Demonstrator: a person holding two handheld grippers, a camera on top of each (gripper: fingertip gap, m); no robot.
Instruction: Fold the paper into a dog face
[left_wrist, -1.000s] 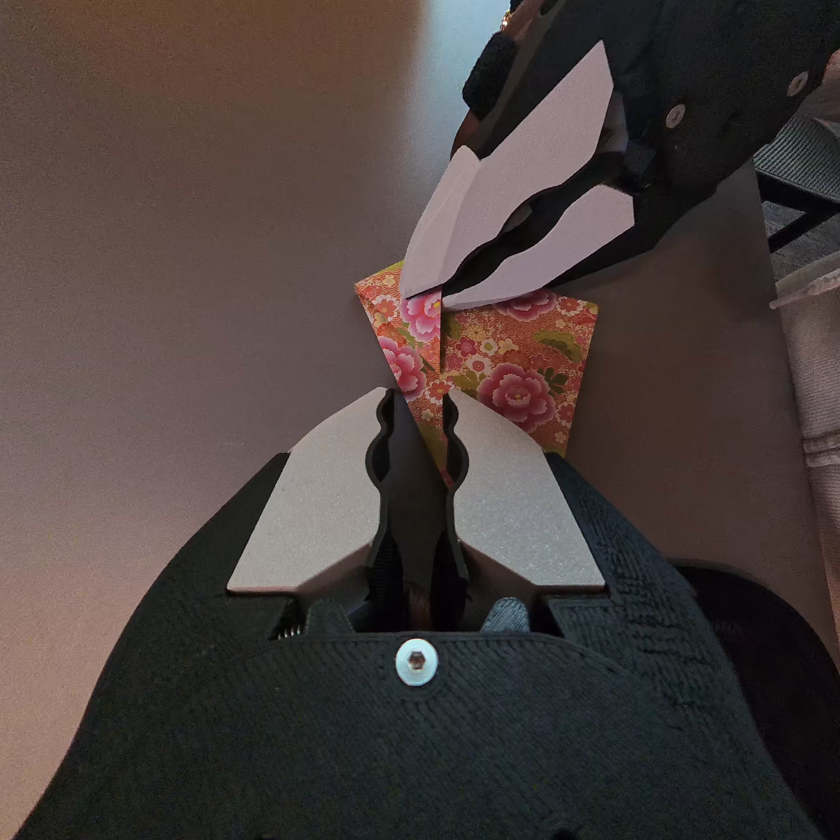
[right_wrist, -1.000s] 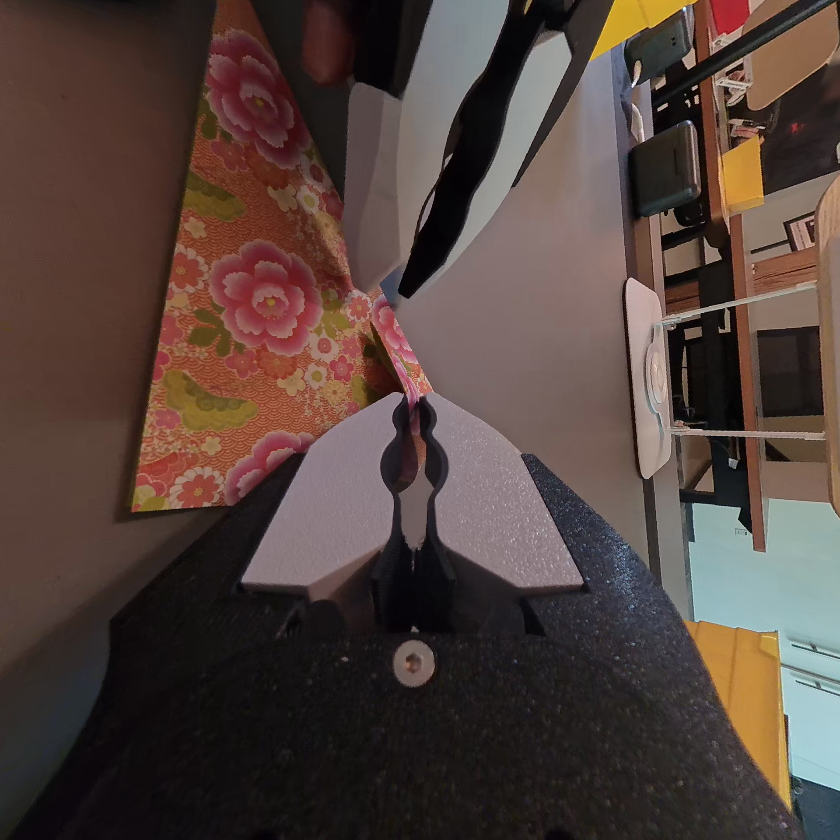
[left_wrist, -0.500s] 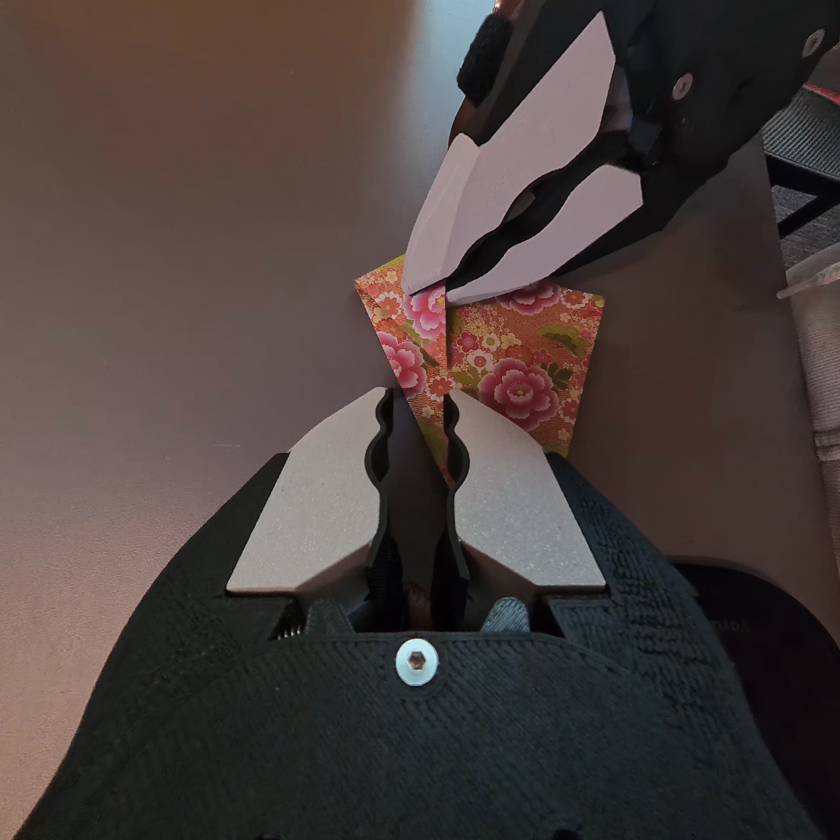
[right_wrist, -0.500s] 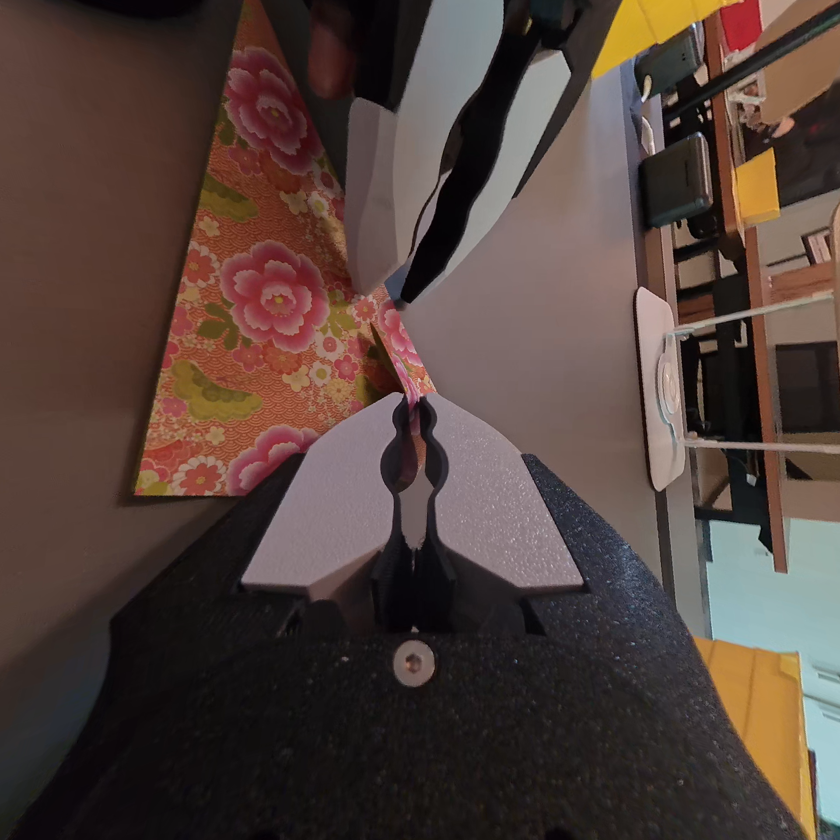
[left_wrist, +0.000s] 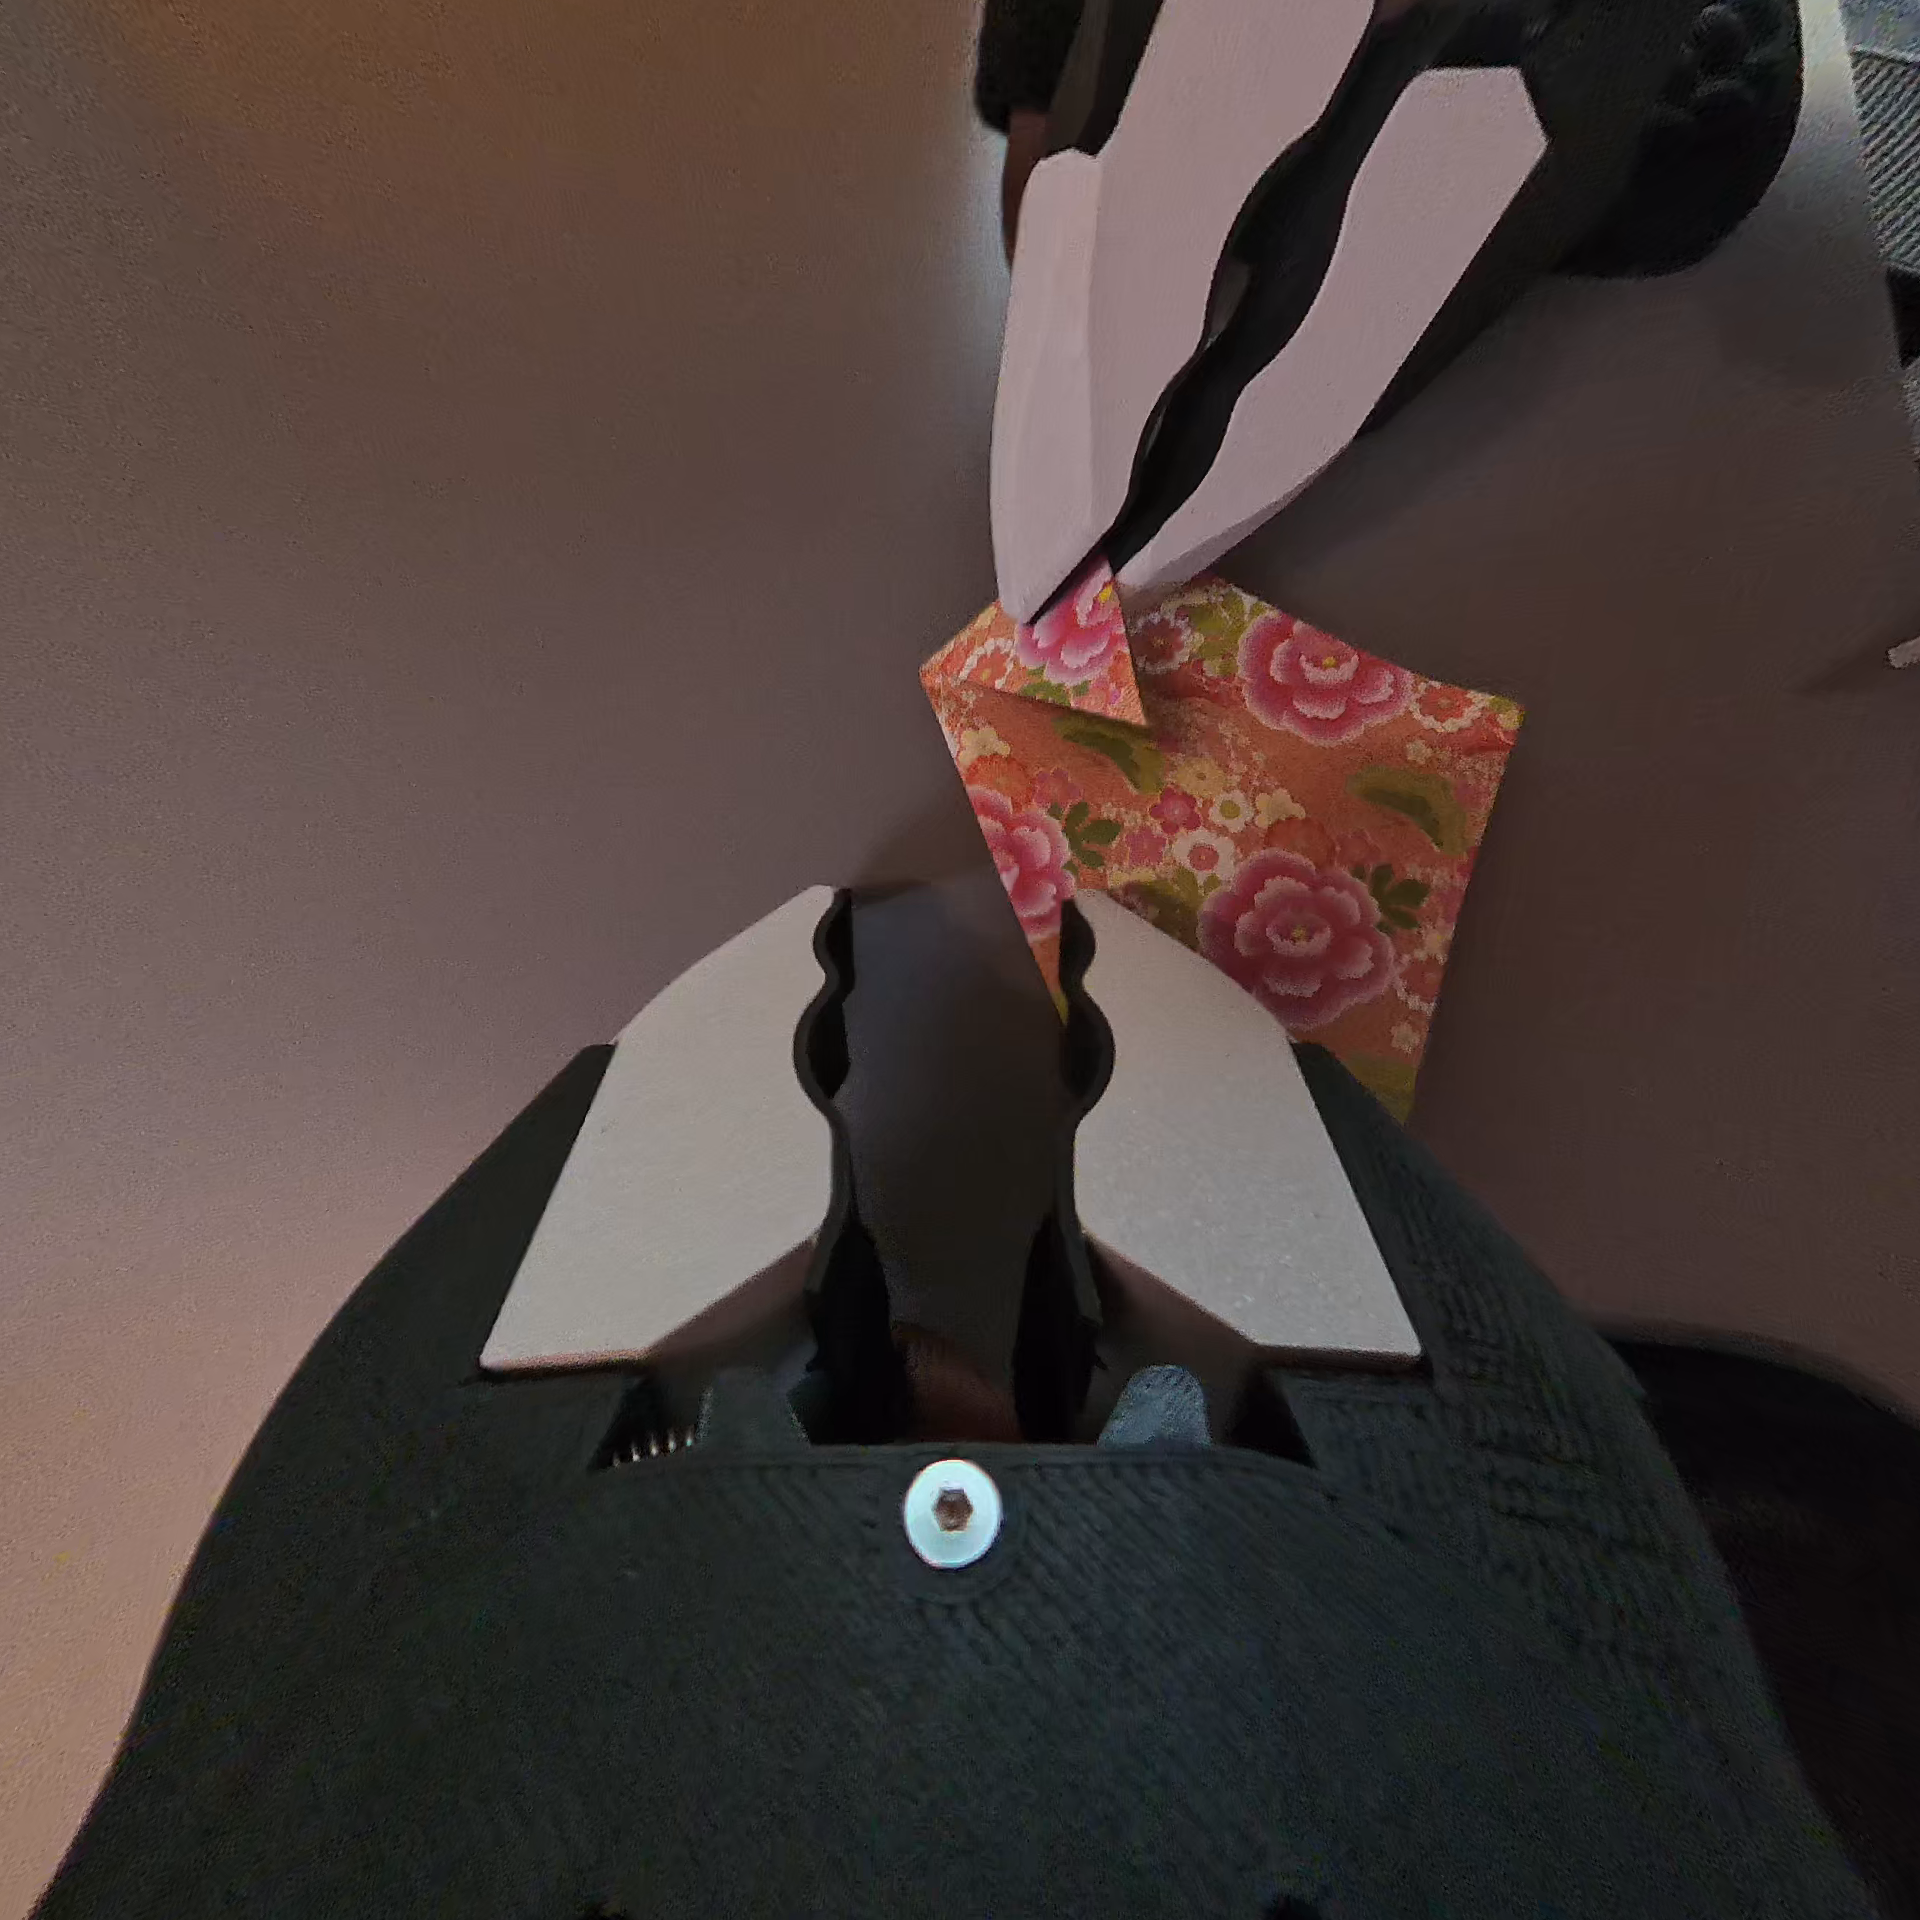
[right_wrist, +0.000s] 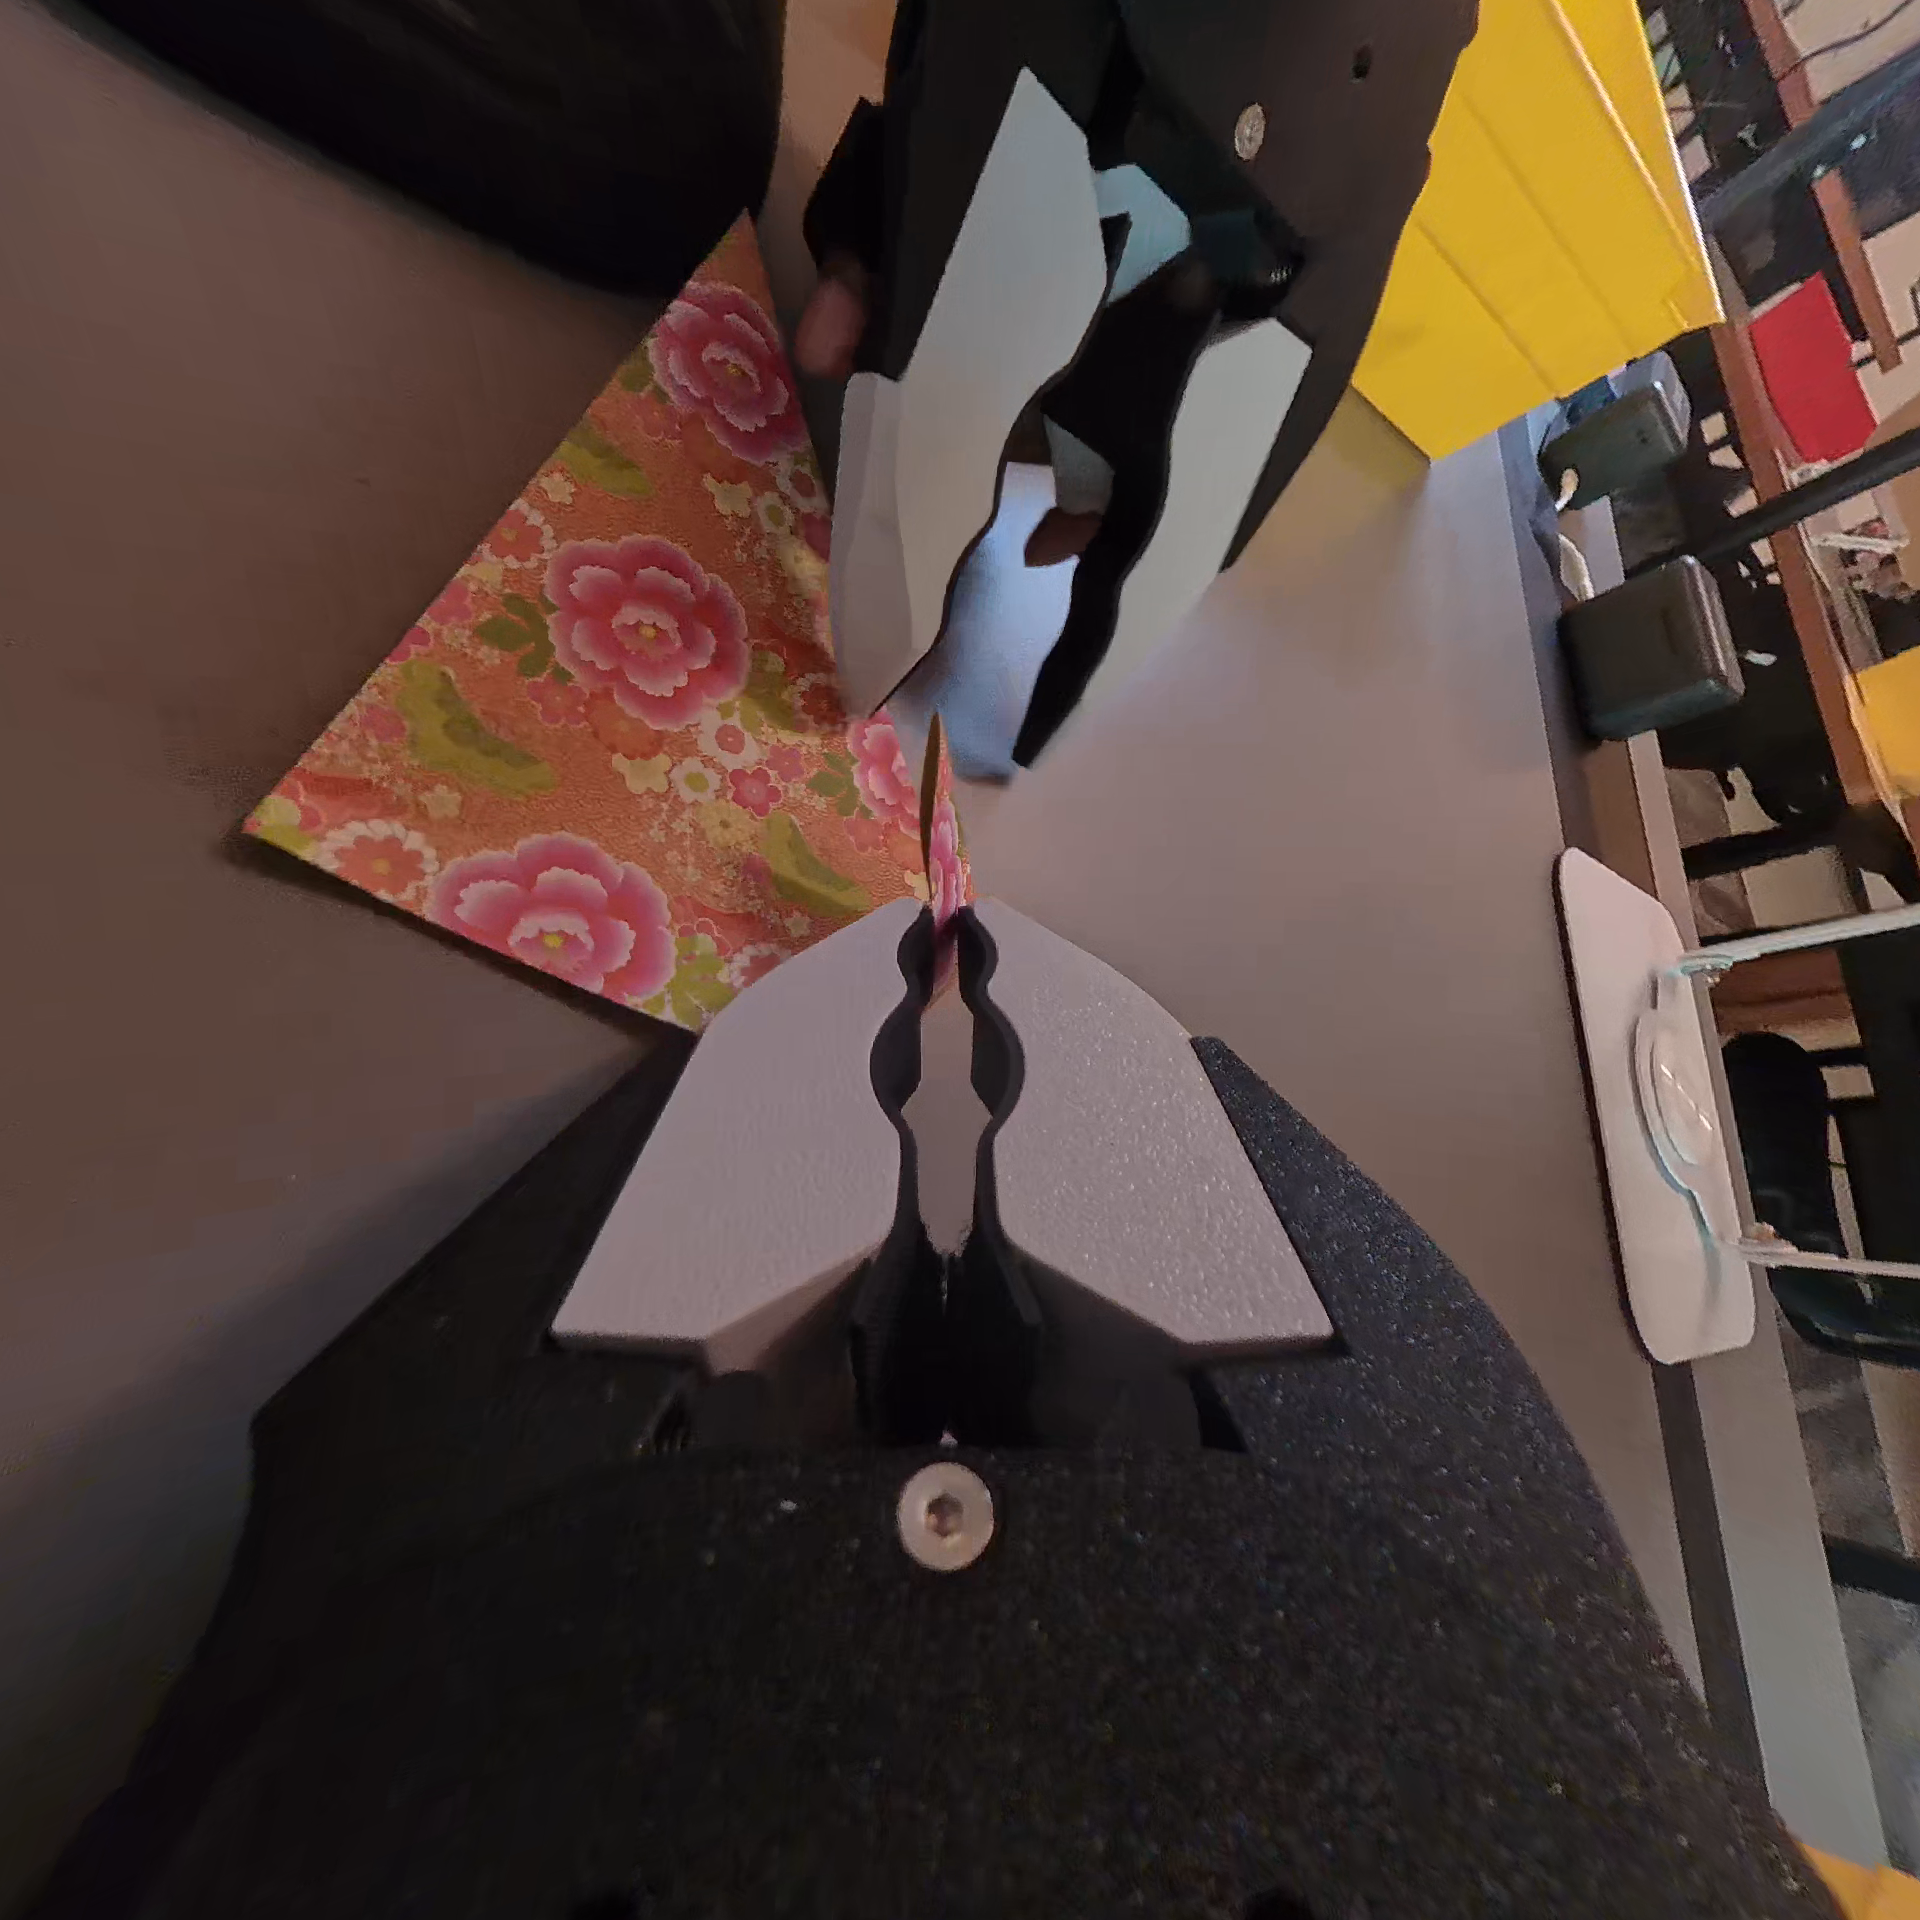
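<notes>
The floral orange-pink paper (left_wrist: 1226, 821) lies folded on the brown table (left_wrist: 416, 520). My right gripper (right_wrist: 940, 914) is shut on a small corner flap (left_wrist: 1081, 655) and holds it raised off the sheet; it also shows in the left wrist view (left_wrist: 1086, 577), coming down from above. My left gripper (left_wrist: 951, 914) is open and empty, with its right finger (left_wrist: 1195, 1122) over the paper's near edge. In the right wrist view the left gripper (right_wrist: 951, 732) hovers open just beyond the flap, beside the paper (right_wrist: 623, 748).
Yellow bins (right_wrist: 1507, 208) stand at the table's far end. A white pad with a clear piece (right_wrist: 1652, 1101) lies near the right table edge. Dark boxes (right_wrist: 1652, 644) and shelving sit beyond that edge. The left gripper's tips are roughly 5 cm from the right gripper's.
My left gripper has opened wider and shifted left off the paper's tip. The paper has turned on the table, and my right gripper has swung round with the flap still pinched.
</notes>
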